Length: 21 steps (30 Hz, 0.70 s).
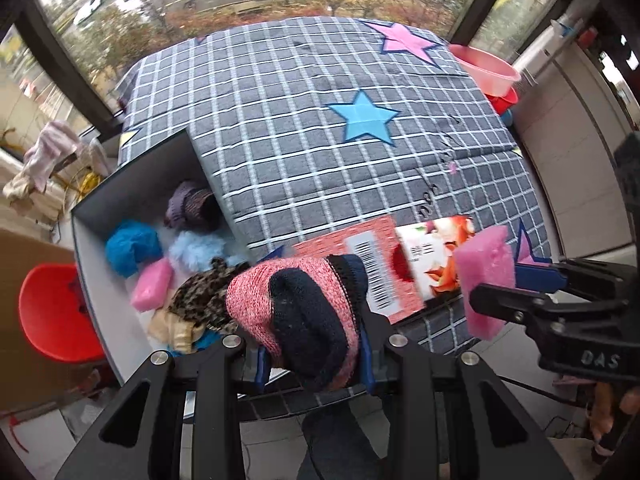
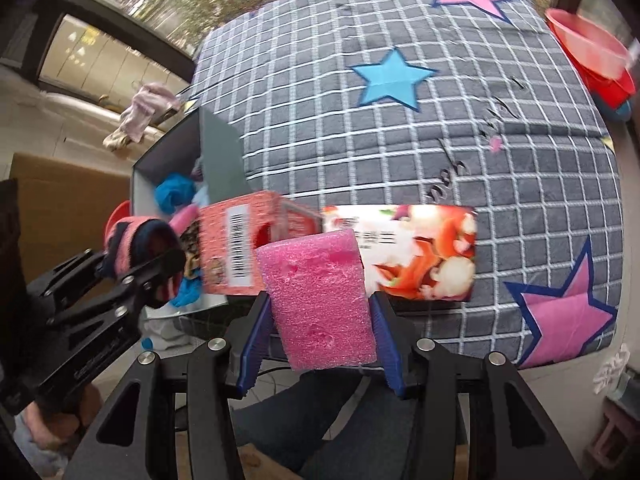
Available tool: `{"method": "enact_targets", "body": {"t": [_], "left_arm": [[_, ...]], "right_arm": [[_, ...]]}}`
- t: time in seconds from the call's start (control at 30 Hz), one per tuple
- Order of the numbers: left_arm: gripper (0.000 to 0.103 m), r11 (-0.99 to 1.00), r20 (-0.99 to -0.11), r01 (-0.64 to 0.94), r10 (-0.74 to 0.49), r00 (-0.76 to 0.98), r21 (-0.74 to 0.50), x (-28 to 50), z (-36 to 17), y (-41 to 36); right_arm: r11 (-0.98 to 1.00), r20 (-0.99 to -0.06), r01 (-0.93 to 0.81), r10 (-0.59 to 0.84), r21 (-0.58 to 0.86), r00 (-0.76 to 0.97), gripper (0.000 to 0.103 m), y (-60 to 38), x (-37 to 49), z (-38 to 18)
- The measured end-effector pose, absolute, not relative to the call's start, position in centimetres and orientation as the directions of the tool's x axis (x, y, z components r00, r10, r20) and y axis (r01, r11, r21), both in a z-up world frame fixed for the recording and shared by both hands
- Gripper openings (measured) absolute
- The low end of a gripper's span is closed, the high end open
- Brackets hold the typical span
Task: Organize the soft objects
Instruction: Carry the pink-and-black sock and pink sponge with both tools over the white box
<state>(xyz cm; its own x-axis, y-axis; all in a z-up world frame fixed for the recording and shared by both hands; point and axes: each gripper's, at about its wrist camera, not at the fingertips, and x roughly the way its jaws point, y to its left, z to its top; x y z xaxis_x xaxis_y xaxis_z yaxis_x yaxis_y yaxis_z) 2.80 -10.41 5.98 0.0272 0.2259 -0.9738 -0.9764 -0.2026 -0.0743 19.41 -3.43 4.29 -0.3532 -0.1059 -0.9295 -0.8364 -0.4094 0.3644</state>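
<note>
- The left gripper (image 1: 316,354) is closed around a rolled knit sock in salmon pink and navy (image 1: 304,316), its blue pads pressing the roll from both sides; the firm side squeeze probably keeps the soft bundle from unrolling while it is carried.
- The sock hangs in the air just beside the near corner of the open dark-walled, white-lined storage box (image 1: 100,200), which stands at the left edge of the grey checked, star-patterned blanket (image 1: 320,160). Judging from the task, the box is the collecting place and the sock looks due to go in.
- The right gripper (image 2: 320,316) clamps a pink foam sponge block (image 2: 320,300) upright between its blue pads, held above the blanket's near edge, well apart from the box; it seems to wait its turn.
- Inside the box lie a bright blue fluffy ball (image 1: 132,248), a pale blue fluffy ball (image 1: 196,250), a purple knit bundle (image 1: 188,204), a second pink sponge (image 1: 152,290), a leopard-print cloth (image 1: 204,298) and a cream fabric piece (image 1: 172,328). They are packed loosely, touching one another.
- Two printed cardboard cartons, one salmon with a barcode (image 1: 360,268) and one with a fruit picture (image 1: 436,256), lie on the blanket near both grippers.
- A pink plastic basin (image 1: 484,68) sits at the blanket's far right corner; its contents are hidden.
</note>
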Motion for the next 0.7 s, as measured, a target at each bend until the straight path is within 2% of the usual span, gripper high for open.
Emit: {"method": "enact_targets", "body": {"t": [0.7], "left_arm": [[0.037,-0.503,-0.977,-0.862,0.208,-0.046,-0.066,-8.0,4.7,-17.2]], "right_arm": [[-0.682,-0.924,-0.634,-0.184,0.365,-0.335,0.050,-7.2,4.0,6.0]]}}
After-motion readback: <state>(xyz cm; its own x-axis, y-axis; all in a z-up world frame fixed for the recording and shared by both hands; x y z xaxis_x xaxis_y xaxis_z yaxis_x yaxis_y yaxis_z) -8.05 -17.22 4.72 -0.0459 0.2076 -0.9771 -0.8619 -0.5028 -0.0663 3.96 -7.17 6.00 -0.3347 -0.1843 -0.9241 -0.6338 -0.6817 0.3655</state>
